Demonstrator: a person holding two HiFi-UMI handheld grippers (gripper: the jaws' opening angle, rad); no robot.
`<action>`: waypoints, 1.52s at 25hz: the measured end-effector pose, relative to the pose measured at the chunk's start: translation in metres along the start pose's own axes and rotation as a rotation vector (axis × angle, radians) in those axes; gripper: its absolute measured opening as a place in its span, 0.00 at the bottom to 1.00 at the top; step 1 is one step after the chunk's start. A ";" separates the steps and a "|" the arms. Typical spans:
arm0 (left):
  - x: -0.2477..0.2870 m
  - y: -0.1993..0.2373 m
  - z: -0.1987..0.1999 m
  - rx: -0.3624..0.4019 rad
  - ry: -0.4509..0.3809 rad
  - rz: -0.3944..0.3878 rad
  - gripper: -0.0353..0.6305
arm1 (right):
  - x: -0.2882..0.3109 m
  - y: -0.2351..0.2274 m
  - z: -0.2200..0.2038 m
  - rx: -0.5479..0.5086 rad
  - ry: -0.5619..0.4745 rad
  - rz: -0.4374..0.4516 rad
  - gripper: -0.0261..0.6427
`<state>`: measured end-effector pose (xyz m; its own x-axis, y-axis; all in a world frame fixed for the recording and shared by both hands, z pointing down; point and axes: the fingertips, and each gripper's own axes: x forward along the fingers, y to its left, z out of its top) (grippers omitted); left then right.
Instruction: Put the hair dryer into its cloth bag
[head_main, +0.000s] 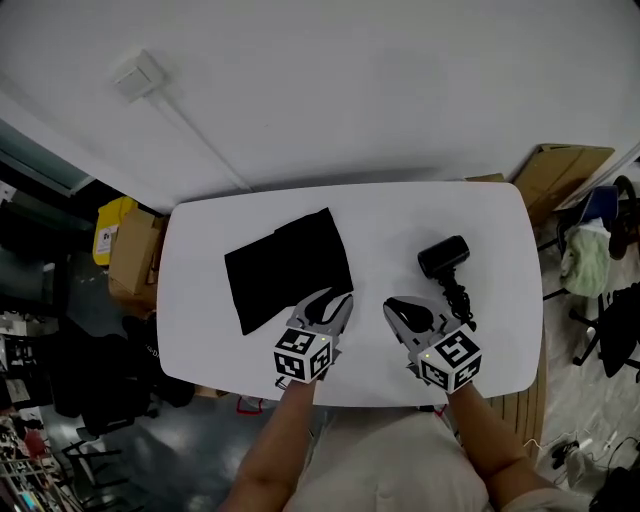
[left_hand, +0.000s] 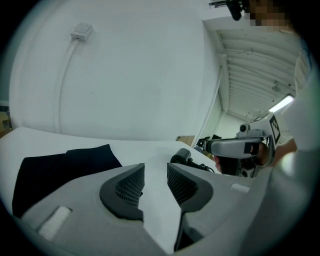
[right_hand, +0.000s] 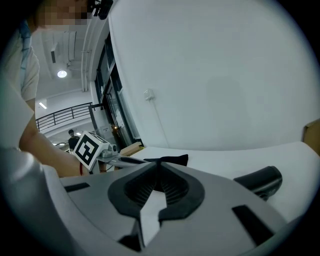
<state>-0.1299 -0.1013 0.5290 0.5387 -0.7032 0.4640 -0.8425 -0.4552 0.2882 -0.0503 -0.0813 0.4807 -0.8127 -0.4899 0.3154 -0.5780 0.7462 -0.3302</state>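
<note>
1. Locate the white table. The two task items lie on it, well apart from each other.
2. Find the cloth bag. It is black and lies flat on the left-centre of the table.
3. Find the hair dryer. It is black and lies on its side on the right part of the table. Its cord trails from it toward the near edge.
4. Check your left gripper in the head view. Its tips sit at the near right corner of the bag. Whether they touch the cloth cannot be told from that view.
5. Confirm the jaws in the left gripper view. The left gripper has its jaws a moderate gap apart, and only bare table shows between the pads. The bag lies to the left of the jaws, not between them. The hair dryer lies ahead and slightly right of the gap.
6. Check your right gripper in the head view. It sits near the dryer, on the near-left side of it, with the cord just beside its right flank.
7. Confirm the jaws in the right gripper view. The right gripper has its tips closed together with nothing held. The hair dryer lies to the right of the jaws, outside them. The bag shows beyond the tips.
</note>
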 end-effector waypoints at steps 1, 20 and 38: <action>0.005 0.003 -0.003 0.000 0.014 0.011 0.25 | 0.001 -0.003 -0.001 0.006 0.002 -0.002 0.07; 0.077 0.060 -0.049 0.027 0.341 0.231 0.39 | 0.011 -0.028 -0.016 0.054 0.037 -0.019 0.07; 0.068 0.077 -0.074 -0.095 0.412 0.336 0.09 | 0.000 -0.032 -0.028 0.070 0.059 -0.020 0.07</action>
<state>-0.1587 -0.1435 0.6450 0.2079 -0.5207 0.8281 -0.9751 -0.1774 0.1333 -0.0293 -0.0927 0.5164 -0.7966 -0.4755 0.3734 -0.5993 0.7026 -0.3837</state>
